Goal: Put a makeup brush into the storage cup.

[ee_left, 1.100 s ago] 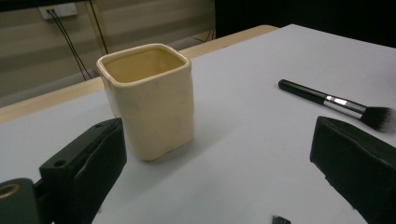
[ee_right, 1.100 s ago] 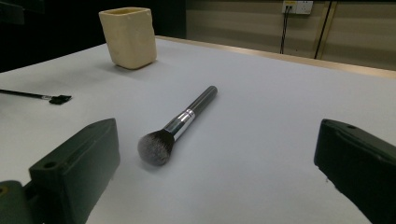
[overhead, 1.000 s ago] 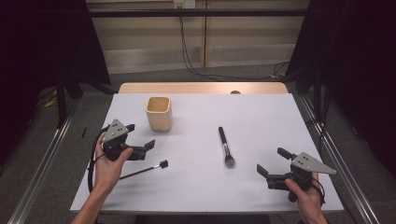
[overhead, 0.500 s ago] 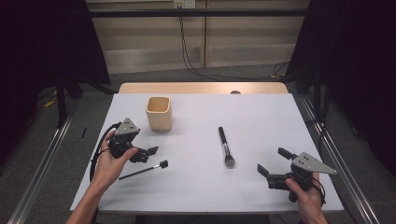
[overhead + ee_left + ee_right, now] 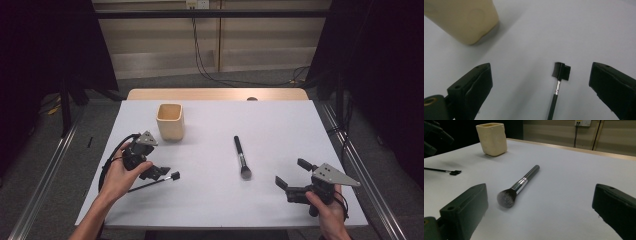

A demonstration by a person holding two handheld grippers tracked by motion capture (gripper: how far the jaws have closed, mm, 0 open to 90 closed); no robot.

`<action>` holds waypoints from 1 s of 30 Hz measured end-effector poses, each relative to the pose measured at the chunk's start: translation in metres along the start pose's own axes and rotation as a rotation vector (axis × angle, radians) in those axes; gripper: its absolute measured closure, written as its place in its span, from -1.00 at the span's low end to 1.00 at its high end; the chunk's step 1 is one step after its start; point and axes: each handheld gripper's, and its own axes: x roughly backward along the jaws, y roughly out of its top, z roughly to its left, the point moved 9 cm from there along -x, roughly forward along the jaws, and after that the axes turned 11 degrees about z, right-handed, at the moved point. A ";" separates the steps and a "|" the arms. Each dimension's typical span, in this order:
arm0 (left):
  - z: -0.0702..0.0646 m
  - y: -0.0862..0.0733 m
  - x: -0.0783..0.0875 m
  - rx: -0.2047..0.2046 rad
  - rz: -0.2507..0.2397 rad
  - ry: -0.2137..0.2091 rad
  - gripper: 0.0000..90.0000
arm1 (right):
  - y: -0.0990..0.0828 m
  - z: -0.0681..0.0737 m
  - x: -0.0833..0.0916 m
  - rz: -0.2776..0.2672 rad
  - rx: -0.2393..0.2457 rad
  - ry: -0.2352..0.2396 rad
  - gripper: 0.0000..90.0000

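Presently, left gripper (image 5: 541, 82): fingers (image 5: 471, 85) spread wide, straddling the small brush (image 5: 556, 90) lying flat on the table (image 5: 280, 125), apparently lined up to pick it. Right gripper (image 5: 541, 207): fingers wide, idle, facing the powder brush (image 5: 520, 185). Cup (image 5: 170, 121): upright just beyond, contents not visible.
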 end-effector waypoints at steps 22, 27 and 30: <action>-0.009 -0.018 -0.026 -0.091 0.256 -0.111 -0.89 | -0.001 0.001 -0.001 0.008 0.013 0.002 -1.00; -0.012 -0.021 -0.032 -0.120 0.285 -0.118 -0.88 | -0.002 0.001 -0.001 0.013 0.005 0.008 -1.00; -0.014 -0.024 -0.036 -0.135 0.318 -0.112 -0.85 | -0.002 0.001 -0.001 0.014 0.004 0.009 -1.00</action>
